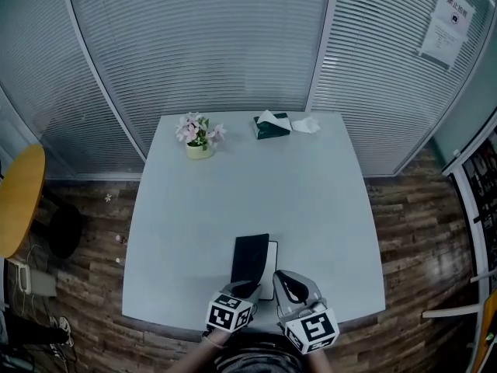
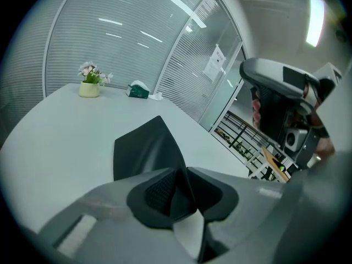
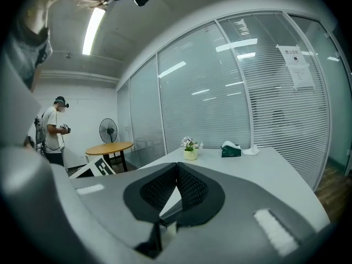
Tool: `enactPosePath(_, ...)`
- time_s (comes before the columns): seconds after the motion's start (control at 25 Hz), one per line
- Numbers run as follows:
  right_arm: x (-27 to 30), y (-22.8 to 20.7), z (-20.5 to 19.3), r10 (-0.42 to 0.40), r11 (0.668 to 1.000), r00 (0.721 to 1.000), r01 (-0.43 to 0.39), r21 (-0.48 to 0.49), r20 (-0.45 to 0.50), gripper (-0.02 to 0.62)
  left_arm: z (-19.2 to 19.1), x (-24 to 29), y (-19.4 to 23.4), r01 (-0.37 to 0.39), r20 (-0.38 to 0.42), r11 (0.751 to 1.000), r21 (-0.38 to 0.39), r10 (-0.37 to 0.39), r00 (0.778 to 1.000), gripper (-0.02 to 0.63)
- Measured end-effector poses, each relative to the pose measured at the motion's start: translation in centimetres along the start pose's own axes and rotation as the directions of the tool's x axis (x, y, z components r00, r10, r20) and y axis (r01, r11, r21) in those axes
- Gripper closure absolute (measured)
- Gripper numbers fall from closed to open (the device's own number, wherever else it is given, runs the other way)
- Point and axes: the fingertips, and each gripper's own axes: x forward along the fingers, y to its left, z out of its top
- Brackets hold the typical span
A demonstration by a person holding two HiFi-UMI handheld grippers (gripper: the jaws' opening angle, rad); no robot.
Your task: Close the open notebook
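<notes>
The left gripper [image 2: 179,172] has its fingers a little apart, with the near edge of the black notebook [image 1: 250,256] cover between them, unclamped. White pages show beneath. The right gripper [image 3: 176,166] has its fingers closed together on nothing, just right of the notebook. Far ahead of both, at the far edge of the pale counter [image 1: 233,193], stand a potted flower [image 1: 199,137] and a tissue box [image 1: 271,126]. Glass walls with blinds [image 1: 202,45] and a wood floor [image 1: 419,231] surround the counter, and a round yellow table [image 1: 19,200] stands off left.
</notes>
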Motion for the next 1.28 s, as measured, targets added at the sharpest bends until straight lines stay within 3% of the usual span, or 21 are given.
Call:
enactPosePath(0.28, -1.1, -1.0, -0.3, -0.021, 1.000, 1.000, 0.021, -0.004, -0.009, 0.594, -1.0, 2.2, -0.5, -0.004, -0.074, 1.000, 0.005, 0.005, 0.997, 0.523)
enactPosePath(0.64, -2.0, -2.3, -0.5, -0.046, 0.999, 0.999, 0.046, 0.019, -0.009, 0.594, -3.0, 5.8, -0.9, -0.059, -0.144, 0.998, 0.039, 0.064, 0.988, 0.507)
enactPosePath(0.84, -2.5, -2.7, -0.8, -0.066, 0.997, 0.998, 0.066, 0.028, -0.017, 0.594, -4.1, 7.1, -1.0, -0.085, -0.164, 0.995, 0.055, 0.093, 0.982, 0.485)
enactPosePath(1.0, -2.7, -2.8, -1.0, -0.078, 0.997, 0.997, 0.079, 0.028, -0.018, 0.594, -5.2, 8.0, -1.5, -0.063, -0.195, 0.994, 0.091, 0.079, 0.978, 0.446)
enactPosePath(1.08, -2.9, -2.6, -1.2, -0.081, 0.996, 0.996, 0.082, 0.028, -0.021, 0.594, -5.4, 8.1, -1.8, -0.043, -0.199, 0.996, 0.073, 0.056, 0.978, 0.423)
enactPosePath(1.28, -3.2, -2.3, -1.3, -0.083, 0.996, 0.996, 0.084, 0.025, -0.021, 0.594, -5.0, 8.1, -1.2, -0.025, -0.156, 0.999, -0.043, 0.018, 0.988, 0.447)
